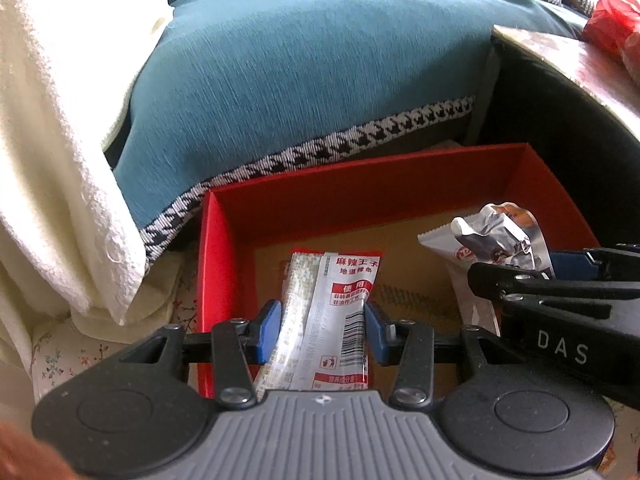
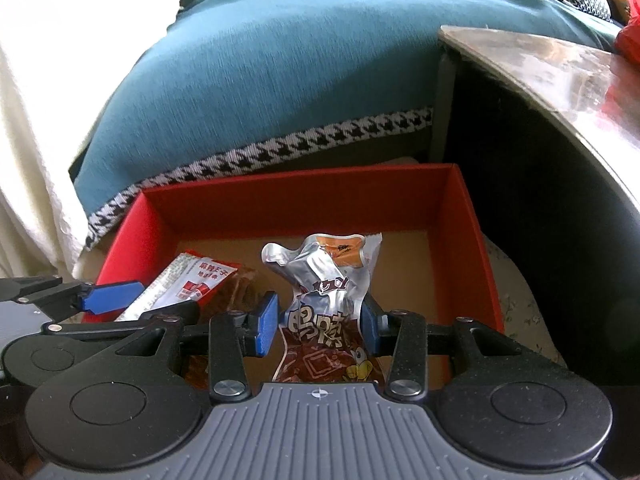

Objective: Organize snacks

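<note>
Reading "麻辣王子" on the packet (image 1: 332, 312); "DAS" on the right gripper (image 1: 520, 268).

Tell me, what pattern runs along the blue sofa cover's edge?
Black-and-white houndstooth trim, clearest in the right wrist view.

left claw (image 1: 324, 330): black links, blue pads, silver screws, ribbed grey body | right claw (image 2: 318, 326): same build, white "DAS" lettering

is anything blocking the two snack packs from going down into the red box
Nothing visible does. The left gripper holds the flat silver-red packet and the right gripper the crumpled foil pack, both over the open red box, whose cardboard floor beneath them looks bare.
</note>
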`<state>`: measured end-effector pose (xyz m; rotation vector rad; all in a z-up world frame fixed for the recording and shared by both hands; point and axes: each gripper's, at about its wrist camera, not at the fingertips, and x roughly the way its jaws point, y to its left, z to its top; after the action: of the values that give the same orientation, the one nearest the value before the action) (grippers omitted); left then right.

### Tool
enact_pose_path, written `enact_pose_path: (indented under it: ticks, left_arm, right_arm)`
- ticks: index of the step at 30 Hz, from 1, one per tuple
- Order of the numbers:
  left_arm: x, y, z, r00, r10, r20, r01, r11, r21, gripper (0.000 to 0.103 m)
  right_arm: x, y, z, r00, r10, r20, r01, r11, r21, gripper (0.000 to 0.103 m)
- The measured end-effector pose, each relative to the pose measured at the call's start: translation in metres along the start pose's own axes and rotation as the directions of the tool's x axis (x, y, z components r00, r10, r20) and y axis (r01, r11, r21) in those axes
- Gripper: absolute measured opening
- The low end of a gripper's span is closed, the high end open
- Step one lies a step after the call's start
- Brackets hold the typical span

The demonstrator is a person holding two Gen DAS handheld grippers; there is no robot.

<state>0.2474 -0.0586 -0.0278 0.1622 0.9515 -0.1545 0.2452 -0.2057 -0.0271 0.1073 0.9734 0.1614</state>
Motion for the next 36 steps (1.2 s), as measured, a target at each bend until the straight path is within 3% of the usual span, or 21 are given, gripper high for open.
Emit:
enact_pose_path:
  ticks: [36]
  left_arm:
    - [0.016,-0.002,-0.005,0.997,0.048,-0.052,-0.047,0.998,0.031,0.038]
  right_arm:
    - [0.019,0.008,-0.004,0.999,-0.031,-0.034,0.030,0.998,-0.046,0.050]
